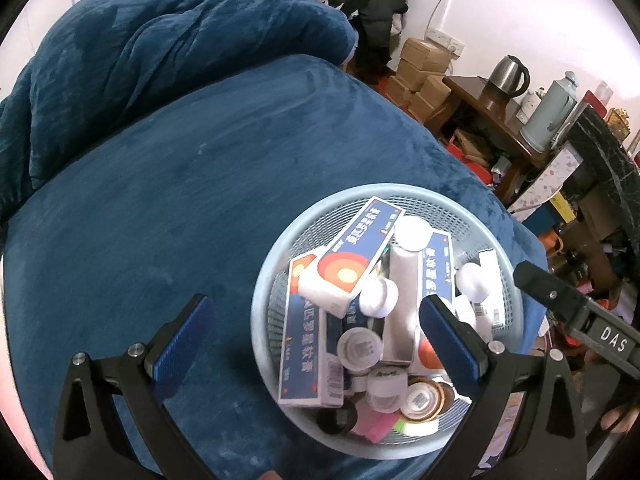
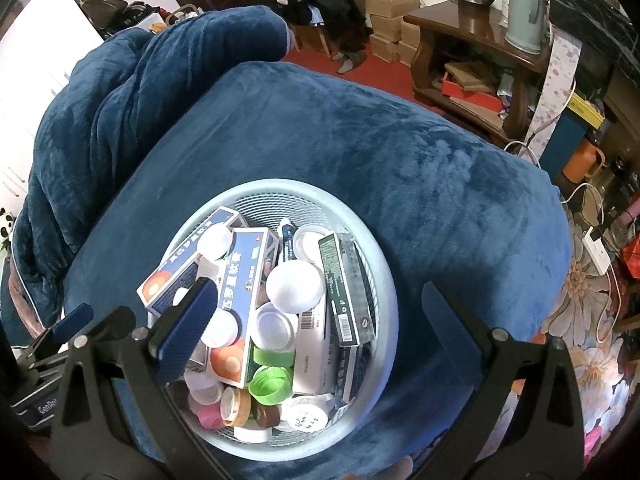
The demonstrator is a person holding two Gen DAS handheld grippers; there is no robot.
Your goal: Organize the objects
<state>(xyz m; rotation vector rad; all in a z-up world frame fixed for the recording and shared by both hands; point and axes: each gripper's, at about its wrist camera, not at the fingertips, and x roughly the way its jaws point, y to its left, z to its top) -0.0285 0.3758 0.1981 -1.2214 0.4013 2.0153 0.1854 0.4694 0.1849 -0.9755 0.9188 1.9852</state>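
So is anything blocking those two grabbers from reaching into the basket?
Nothing visible: both open grippers, left and right, hover over the uncovered pale blue round plastic mesh basket of boxes and caps.

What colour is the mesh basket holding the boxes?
Pale blue; the basket shows best in the right wrist view.

walls white | floor red (image 2: 384, 68) | wooden table (image 2: 460, 28) | blue-blanketed bed (image 1: 200, 200)
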